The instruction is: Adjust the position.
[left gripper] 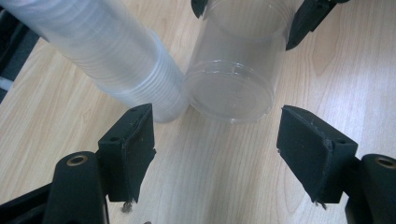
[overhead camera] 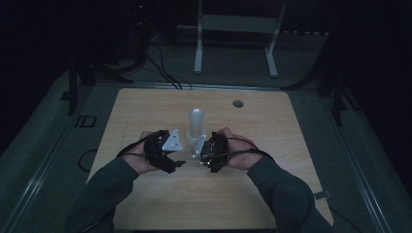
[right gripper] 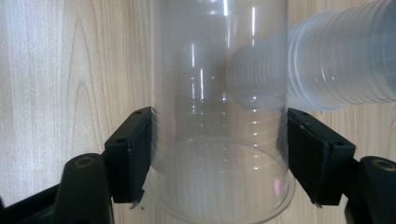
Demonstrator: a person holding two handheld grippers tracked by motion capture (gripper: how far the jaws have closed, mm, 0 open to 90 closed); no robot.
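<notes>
The right gripper clamps a clear plastic cup; the left gripper stands open and empty, facing the cup's bottom and the cup stack.

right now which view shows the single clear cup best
The right gripper view: the single clear cup sits large between the right gripper pads. The left gripper view shows its base end; in the high view it is barely visible between the hands.

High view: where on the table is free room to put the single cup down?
Bare wood lies on the table left of the cup stack, on its right below the round hole, and along the near edge. The middle is crowded: both grippers, left and right, meet there by the stack.
</notes>
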